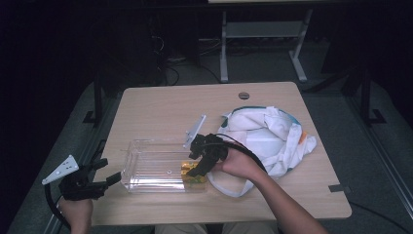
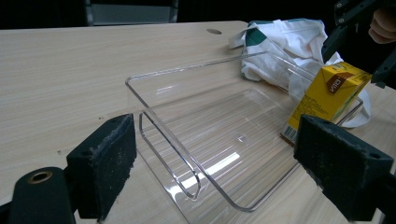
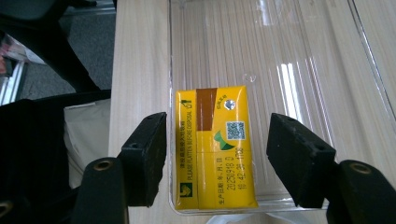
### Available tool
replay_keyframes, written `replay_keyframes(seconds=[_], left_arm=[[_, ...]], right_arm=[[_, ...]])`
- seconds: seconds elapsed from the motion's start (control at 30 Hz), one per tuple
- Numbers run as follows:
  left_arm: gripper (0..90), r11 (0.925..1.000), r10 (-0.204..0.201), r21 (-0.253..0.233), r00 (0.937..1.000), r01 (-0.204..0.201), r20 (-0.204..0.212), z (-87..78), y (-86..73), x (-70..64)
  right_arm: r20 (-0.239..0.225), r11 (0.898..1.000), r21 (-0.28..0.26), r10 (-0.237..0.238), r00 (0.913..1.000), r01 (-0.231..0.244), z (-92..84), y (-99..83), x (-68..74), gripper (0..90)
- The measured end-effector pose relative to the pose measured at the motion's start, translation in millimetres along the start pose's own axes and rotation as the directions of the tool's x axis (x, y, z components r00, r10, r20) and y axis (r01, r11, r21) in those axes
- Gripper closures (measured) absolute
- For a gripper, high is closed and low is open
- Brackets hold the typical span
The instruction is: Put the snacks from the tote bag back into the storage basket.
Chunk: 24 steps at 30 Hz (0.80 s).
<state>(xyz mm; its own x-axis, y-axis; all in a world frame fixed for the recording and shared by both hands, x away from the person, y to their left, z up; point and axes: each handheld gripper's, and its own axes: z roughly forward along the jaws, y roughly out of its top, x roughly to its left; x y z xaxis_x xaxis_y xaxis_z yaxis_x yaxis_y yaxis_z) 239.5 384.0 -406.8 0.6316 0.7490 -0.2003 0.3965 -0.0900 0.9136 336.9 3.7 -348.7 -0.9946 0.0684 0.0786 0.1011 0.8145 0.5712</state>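
Right gripper (image 3: 212,158) hovering at lower centre of its own view, jaws parted on either side of yellow drink carton (image 3: 215,147) with gaps showing on both sides, released rather than clamped. Carton standing in near end of clear plastic bin (image 1: 146,168), lower middle of high view, on table (image 1: 160,105). Left gripper (image 1: 113,179) waiting open at lower left beside bin's end wall, grasping nothing. White cloth bag (image 1: 265,134) lying right of centre. Possibly tipping carton against bin wall if withdrawing jaws brush its top; possibly sliding unbraced bin.
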Motion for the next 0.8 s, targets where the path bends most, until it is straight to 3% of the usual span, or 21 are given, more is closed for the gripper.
replay_keyframes(seconds=[0.4, 0.8], left_arm=[[12.7, 1.0, 0.0, 0.0, 1.0, 0.0, 0.0, 0.0, 0.1, -0.1], [12.8, 1.0, 0.004, 0.001, 1.0, -0.004, 0.0, 0.0, 0.2, 0.1]], right_arm=[[0.012, 1.0, -0.01, 0.008, 0.9999, -0.008, -5.6, -0.5, -2.1, 37.7], [0.039, 0.999, -0.037, 0.024, 0.9989, -0.023, -23.3, -3.6, -5.5, 37.8]])
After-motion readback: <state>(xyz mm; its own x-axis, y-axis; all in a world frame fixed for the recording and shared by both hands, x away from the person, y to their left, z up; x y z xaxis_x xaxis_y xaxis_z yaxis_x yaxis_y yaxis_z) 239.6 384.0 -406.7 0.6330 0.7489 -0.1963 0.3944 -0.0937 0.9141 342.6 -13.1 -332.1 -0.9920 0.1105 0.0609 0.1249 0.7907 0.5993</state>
